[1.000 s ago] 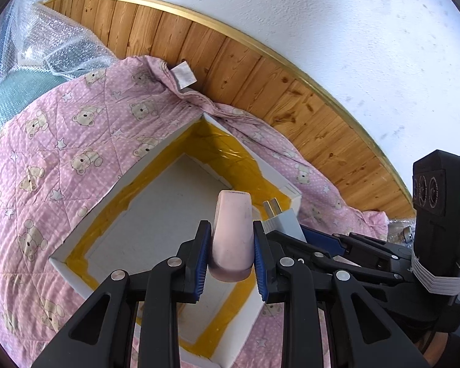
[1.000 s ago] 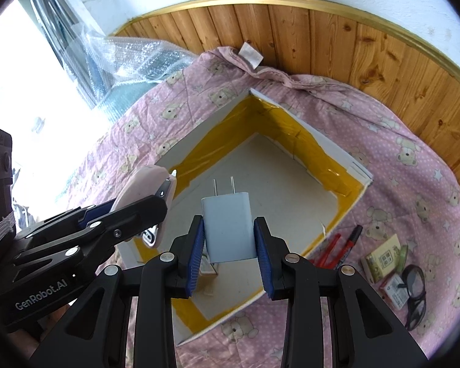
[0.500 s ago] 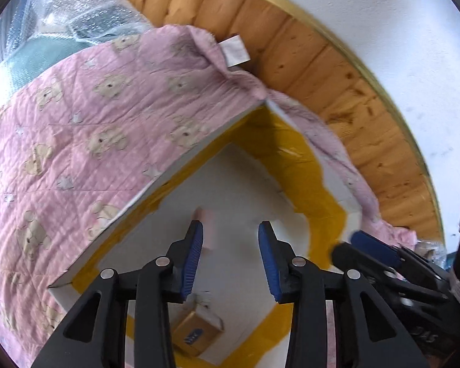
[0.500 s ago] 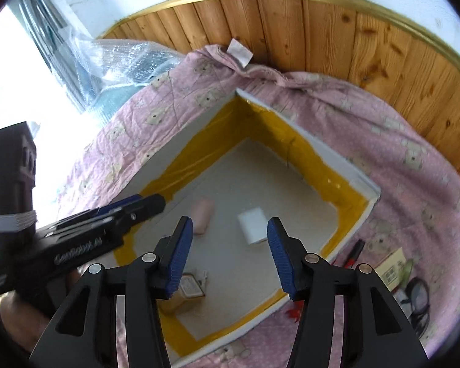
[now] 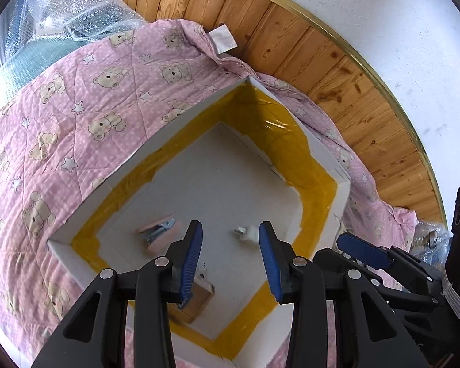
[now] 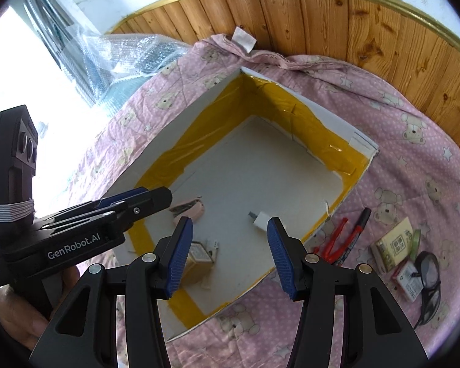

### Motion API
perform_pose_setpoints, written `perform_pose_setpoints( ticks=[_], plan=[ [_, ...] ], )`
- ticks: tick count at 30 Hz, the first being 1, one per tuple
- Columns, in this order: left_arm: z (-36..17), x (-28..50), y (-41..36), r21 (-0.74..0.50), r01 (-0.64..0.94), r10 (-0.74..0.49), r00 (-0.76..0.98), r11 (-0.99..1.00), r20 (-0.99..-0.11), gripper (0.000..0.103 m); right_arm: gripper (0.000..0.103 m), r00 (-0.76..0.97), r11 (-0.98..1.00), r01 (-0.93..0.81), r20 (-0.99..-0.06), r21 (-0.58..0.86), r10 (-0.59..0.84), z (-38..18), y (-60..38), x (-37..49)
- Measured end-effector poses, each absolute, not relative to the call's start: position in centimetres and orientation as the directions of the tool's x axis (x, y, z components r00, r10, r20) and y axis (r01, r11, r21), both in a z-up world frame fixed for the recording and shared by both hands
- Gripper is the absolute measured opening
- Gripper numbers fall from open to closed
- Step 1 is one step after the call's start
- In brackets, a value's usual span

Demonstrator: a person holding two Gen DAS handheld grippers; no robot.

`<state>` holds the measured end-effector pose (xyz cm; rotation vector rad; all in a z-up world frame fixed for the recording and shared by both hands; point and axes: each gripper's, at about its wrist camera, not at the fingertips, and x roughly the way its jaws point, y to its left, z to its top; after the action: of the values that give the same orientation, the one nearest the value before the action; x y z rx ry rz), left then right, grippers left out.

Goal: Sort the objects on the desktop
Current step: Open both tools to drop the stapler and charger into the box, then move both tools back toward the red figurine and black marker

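Desktop objects are splitting into two groups: some lying in the white box (image 5: 328, 159), some still out on the pink quilt (image 5: 76, 98).

Left wrist view: left gripper (image 5: 231, 254) is hovering above the near end of the box, jaws standing wide with nothing between them and touching nothing. Pink stapler (image 5: 158, 234) is lying on the box floor just left of the left blue pad, long axis running left-right, metal face showing. White charger plug (image 5: 247, 233) is lying between the pads in this view, prongs pointing left. Brown carton (image 5: 196, 302) is sitting at the near wall, partly hidden behind the finger. Right gripper's blue tip is showing at right edge, over the box rim.

Right wrist view: right gripper (image 6: 230, 257) is likewise hanging wide and empty over the near rim. Remaining items are lying to its right, outside the box on the quilt: red pliers (image 6: 332, 240) and a red-black pen (image 6: 357, 230) just beside the box wall, long axes running up-right; further right a yellow-green packet (image 6: 397, 243), a small red-edged card box (image 6: 409, 277), dark glasses (image 6: 427, 271).

Judgement: right hand is nearer this cluster, left is well apart across the box. Next pick likely needs a rightward swing and jaws turned across the pliers' axis.
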<state>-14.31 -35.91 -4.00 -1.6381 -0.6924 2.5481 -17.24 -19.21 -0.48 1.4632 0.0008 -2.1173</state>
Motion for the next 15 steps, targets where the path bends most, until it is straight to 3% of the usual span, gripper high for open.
perform_pose_setpoints(
  ticks=[15],
  plan=[
    [-1.3,-10.9,-33.3,-0.377,0.156,0.274,-0.450,-0.913,-0.850,0.042,0.055,-0.266,-0.849,0.415,-0.849,0.326,-0.456,0.8,-17.0,-13.3]
  ],
)
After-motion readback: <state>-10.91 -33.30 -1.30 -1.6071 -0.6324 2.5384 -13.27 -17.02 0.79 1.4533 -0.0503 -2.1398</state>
